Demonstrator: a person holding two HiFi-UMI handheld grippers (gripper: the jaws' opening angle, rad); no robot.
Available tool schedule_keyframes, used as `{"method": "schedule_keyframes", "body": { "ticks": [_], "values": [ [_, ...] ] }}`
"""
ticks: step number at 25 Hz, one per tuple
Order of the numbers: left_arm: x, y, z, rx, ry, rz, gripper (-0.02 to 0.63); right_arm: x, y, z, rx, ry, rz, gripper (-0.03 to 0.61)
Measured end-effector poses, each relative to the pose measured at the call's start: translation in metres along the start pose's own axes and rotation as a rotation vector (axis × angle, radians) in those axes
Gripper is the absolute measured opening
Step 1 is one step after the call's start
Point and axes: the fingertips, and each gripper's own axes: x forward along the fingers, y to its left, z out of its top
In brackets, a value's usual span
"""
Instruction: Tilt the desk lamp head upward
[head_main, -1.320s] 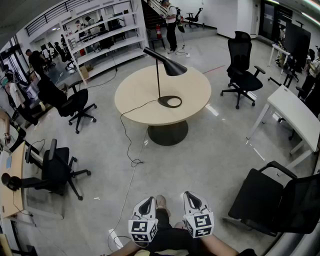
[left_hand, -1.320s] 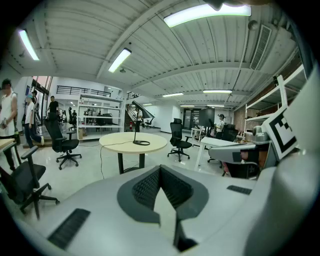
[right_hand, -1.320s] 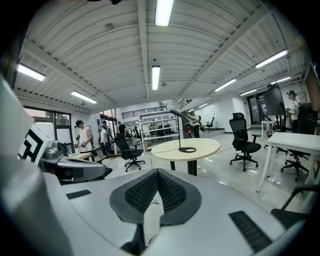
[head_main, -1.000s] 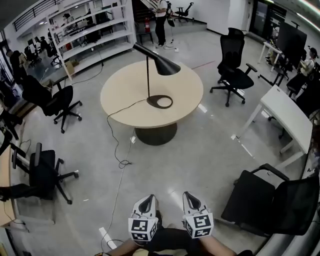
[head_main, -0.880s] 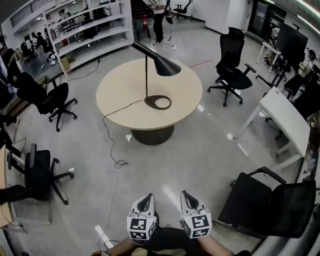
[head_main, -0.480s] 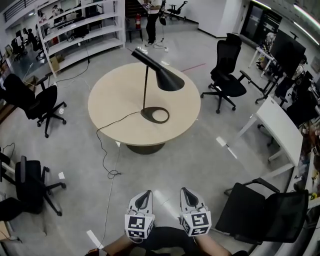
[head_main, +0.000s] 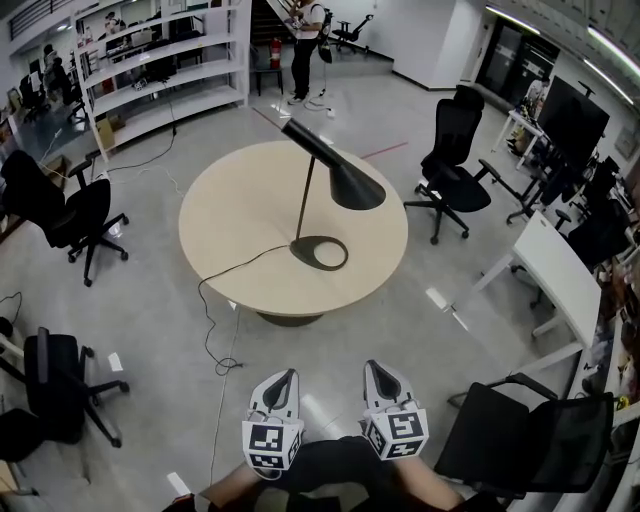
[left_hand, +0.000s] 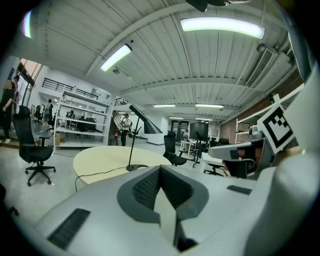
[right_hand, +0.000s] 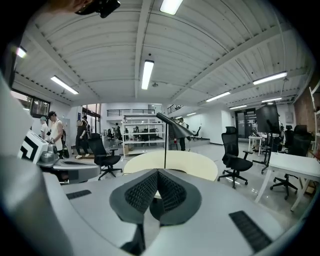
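Observation:
A black desk lamp stands on the round beige table (head_main: 240, 215), with its ring base (head_main: 320, 252) near the table's front right. Its cone head (head_main: 355, 186) points downward on a slanted arm. Both grippers are held low by the person's body, well short of the table. My left gripper (head_main: 285, 376) and right gripper (head_main: 373, 368) are shut with nothing in them. In the left gripper view the lamp (left_hand: 133, 142) is far beyond my shut left gripper (left_hand: 160, 169). In the right gripper view the lamp head (right_hand: 175, 128) is above and far past my shut right gripper (right_hand: 157, 172).
The lamp's cable (head_main: 215, 335) trails off the table across the floor. Black office chairs stand at the left (head_main: 65, 205), back right (head_main: 455, 150) and near right (head_main: 530, 430). A white desk (head_main: 565, 265) is at the right, with shelving (head_main: 160, 60) and a person (head_main: 305, 45) behind.
The view has drawn nearer to the table, so the lamp looks larger and closer. Both grippers stay low and shut. The lamp itself has not moved.

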Motion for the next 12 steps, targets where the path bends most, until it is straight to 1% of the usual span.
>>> {"method": "schedule_keyframes", "body": {
  "ticks": [3, 6, 9, 12],
  "values": [
    [0.007, 0.011, -0.003, -0.010, 0.009, 0.027, 0.044, 0.019, -0.003, 0.003, 0.011, -0.009, 0.022, 0.015],
    [0.020, 0.022, -0.002, -0.004, 0.010, 0.064, 0.044, 0.045, -0.014, 0.001, 0.052, -0.010, 0.053, 0.015],
    [0.041, 0.036, 0.006, -0.001, 0.012, 0.123, 0.044, 0.075, -0.035, 0.006, 0.093, -0.019, 0.081, 0.015],
    [0.076, 0.048, 0.020, 0.011, 0.011, 0.168, 0.044, 0.110, -0.061, 0.020, 0.109, -0.044, 0.101, 0.015]
  ]
}}
